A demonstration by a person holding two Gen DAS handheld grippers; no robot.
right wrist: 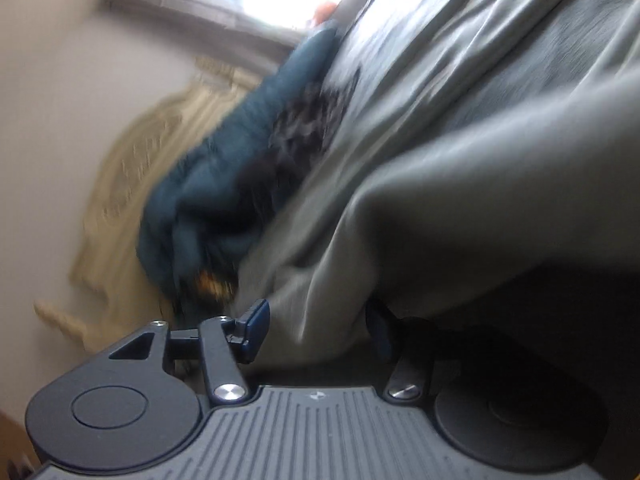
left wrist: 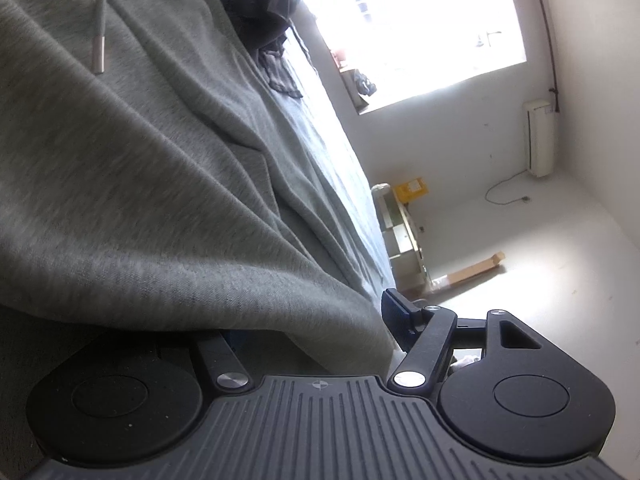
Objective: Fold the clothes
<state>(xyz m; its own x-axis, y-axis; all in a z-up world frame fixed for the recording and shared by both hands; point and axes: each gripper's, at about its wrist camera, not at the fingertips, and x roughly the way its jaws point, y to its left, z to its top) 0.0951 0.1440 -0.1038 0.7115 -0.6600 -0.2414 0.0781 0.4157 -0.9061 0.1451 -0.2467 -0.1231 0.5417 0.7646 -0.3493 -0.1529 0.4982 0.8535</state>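
A grey hoodie [left wrist: 152,184] fills the left wrist view, its drawstring ending in a metal tip [left wrist: 99,56]. My left gripper [left wrist: 312,328] stands open with a fold of the hoodie draped between its fingers. The cloth hides the left finger, and the right fingertip [left wrist: 396,316] sits just beside the cloth's edge. In the blurred right wrist view the same grey hoodie [right wrist: 500,184] hangs over my right gripper [right wrist: 318,326]. That gripper is open, with cloth lying loosely between its two blue-padded fingers [right wrist: 256,326].
The hoodie lies on a bed with a pale grey sheet [left wrist: 320,148]. A teal garment [right wrist: 224,184] and a dark patterned one [right wrist: 304,136] are heaped by a cream headboard [right wrist: 132,184]. A bright window [left wrist: 420,20] and a shelf with a yellow box [left wrist: 410,189] stand beyond the bed.
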